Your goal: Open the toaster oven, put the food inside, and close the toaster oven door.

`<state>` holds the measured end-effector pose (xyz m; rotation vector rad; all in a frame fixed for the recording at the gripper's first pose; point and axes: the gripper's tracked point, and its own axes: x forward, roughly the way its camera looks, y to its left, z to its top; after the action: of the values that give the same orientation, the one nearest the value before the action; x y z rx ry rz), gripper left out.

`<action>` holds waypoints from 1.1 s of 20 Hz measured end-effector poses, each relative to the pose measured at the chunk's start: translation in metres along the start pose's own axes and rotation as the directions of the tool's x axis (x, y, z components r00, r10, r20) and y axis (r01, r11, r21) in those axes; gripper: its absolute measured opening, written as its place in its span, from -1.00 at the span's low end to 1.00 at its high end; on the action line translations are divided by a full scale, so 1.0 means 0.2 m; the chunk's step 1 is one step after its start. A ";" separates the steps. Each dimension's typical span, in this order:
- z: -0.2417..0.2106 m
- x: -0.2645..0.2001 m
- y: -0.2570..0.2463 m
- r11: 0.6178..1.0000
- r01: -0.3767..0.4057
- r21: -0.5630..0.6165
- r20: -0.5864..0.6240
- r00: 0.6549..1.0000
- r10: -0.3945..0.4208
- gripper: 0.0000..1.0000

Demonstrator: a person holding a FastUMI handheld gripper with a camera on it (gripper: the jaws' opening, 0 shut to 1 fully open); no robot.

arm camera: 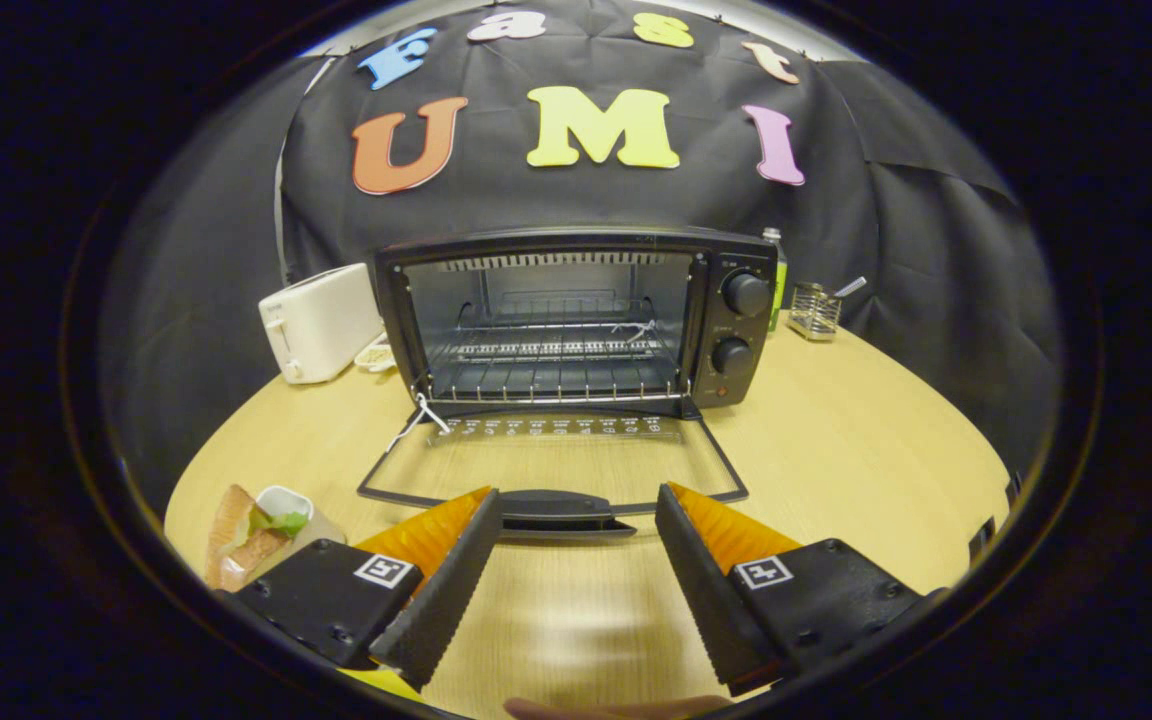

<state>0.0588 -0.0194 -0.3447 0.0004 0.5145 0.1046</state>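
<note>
The black toaster oven [576, 320] stands on the round wooden table [836, 450] ahead of me, its inside with a wire rack [551, 350] exposed. Its glass door [546, 460] is folded flat down onto the table, and the dark door handle [561, 512] lies between my fingertips. My gripper [576, 495] is open, a finger on each side of the handle, not pressing on it. The food, a sandwich [241, 540] with lettuce beside a small white cup [284, 500], lies on the table just left of my left finger.
A white toaster [318, 322] and a small dish stand left of the oven. Right of it are a green bottle [778, 275] and a wire holder [816, 310] with a utensil. Bare tabletop lies to the right of the open door.
</note>
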 end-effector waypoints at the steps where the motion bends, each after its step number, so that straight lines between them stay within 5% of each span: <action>1: 0.02 -0.04 0.03 0.999 -0.036 0.004 -0.010 0.999 0.036 1.00; 6: 0.05 -0.21 0.21 0.957 -0.249 0.147 -0.138 0.953 0.269 0.97; 12: -0.03 -0.40 0.48 0.836 -0.409 0.366 -0.304 0.796 0.523 0.95; 14: -0.05 -0.43 0.54 0.807 -0.423 0.412 -0.335 0.754 0.566 0.94; 22: -0.15 -0.42 0.76 0.797 -0.423 0.430 -0.453 0.662 0.596 0.86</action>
<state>-0.0441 0.1220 -0.3254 0.4264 1.1322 0.6123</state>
